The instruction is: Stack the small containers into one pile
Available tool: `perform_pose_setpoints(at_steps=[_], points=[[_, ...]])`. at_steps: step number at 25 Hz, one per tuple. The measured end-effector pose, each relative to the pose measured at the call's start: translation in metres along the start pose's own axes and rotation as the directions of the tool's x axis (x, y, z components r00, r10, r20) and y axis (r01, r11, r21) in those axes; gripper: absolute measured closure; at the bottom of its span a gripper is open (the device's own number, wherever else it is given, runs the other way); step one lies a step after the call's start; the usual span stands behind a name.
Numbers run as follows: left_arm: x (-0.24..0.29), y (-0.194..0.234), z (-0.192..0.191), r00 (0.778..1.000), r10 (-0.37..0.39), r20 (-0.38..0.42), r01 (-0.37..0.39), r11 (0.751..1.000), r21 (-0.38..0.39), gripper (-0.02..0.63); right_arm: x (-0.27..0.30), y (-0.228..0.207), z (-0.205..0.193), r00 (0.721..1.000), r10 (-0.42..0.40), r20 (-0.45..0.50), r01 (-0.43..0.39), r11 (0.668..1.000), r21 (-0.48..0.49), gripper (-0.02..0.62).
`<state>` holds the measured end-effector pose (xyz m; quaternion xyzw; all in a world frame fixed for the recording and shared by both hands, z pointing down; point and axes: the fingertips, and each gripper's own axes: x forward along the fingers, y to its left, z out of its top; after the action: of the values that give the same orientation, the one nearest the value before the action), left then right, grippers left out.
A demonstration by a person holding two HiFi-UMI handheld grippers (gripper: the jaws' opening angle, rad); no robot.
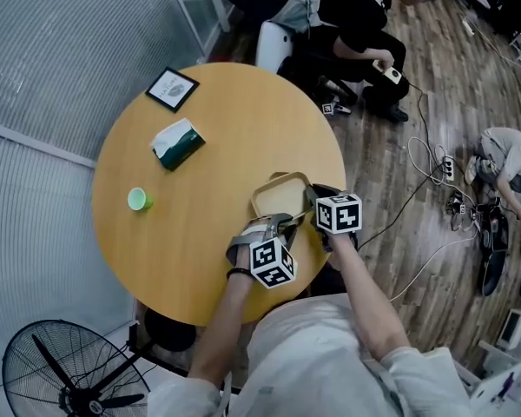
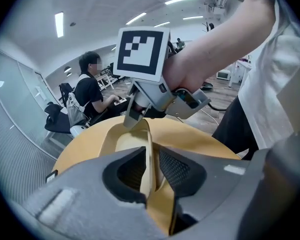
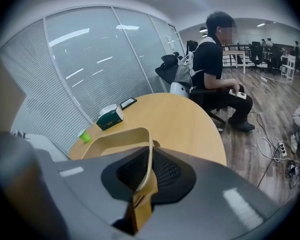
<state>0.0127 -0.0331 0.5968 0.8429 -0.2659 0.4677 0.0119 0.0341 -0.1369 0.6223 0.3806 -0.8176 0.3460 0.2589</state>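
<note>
A shallow tan container [image 1: 280,195] sits near the front right edge of the round wooden table [image 1: 200,233]. My right gripper [image 1: 311,201] is shut on its right rim; in the right gripper view the thin tan wall [image 3: 149,159] is pinched between the dark pads of that gripper [image 3: 148,178]. My left gripper [image 1: 272,226] straddles the near rim. In the left gripper view the rim [image 2: 149,154] stands between the jaws of the left gripper [image 2: 151,170] with a gap beside it, so they are open. The right gripper [image 2: 134,113] shows clamped on the far rim.
On the table's left side stand a small green cup [image 1: 138,200], a green tissue box [image 1: 177,143] and a framed picture [image 1: 173,89]. A floor fan [image 1: 69,376] stands at lower left. A seated person [image 1: 356,16] and floor cables [image 1: 434,172] are beyond the table.
</note>
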Motion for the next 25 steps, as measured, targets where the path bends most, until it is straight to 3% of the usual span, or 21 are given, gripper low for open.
perform_pose_setpoints(at_steps=[6, 10, 14, 16, 20, 25], points=[[-0.022, 0.008, 0.001, 0.998, 0.009, 0.069, -0.003, 0.996, -0.088, 0.520, 0.001, -0.010, 0.008, 0.999, 0.024, -0.049, -0.031, 0.989, -0.148, 0.578], [-0.035, 0.018, -0.011, 0.993, 0.028, 0.112, -0.004, 0.977, -0.215, 0.522, 0.004, -0.017, 0.018, 0.994, 0.068, -0.081, -0.084, 0.973, -0.215, 0.578], [-0.044, 0.028, -0.031, 0.992, 0.073, 0.104, -0.039, 0.954, -0.299, 0.552, 0.010, -0.015, 0.028, 0.981, 0.142, -0.133, -0.176, 0.940, -0.293, 0.578], [-0.046, 0.032, -0.041, 0.991, 0.095, 0.091, -0.060, 0.940, -0.337, 0.601, 0.014, -0.010, 0.029, 0.966, 0.188, -0.178, -0.239, 0.909, -0.341, 0.578], [-0.044, 0.031, -0.061, 0.993, 0.101, 0.056, -0.069, 0.906, -0.418, 0.601, 0.023, -0.001, 0.029, 0.922, 0.272, -0.276, -0.367, 0.841, -0.398, 0.578], [-0.030, 0.030, -0.083, 0.997, 0.080, 0.018, -0.059, 0.847, -0.529, 0.601, 0.031, 0.013, 0.041, 0.859, 0.385, -0.338, -0.499, 0.777, -0.385, 0.578]])
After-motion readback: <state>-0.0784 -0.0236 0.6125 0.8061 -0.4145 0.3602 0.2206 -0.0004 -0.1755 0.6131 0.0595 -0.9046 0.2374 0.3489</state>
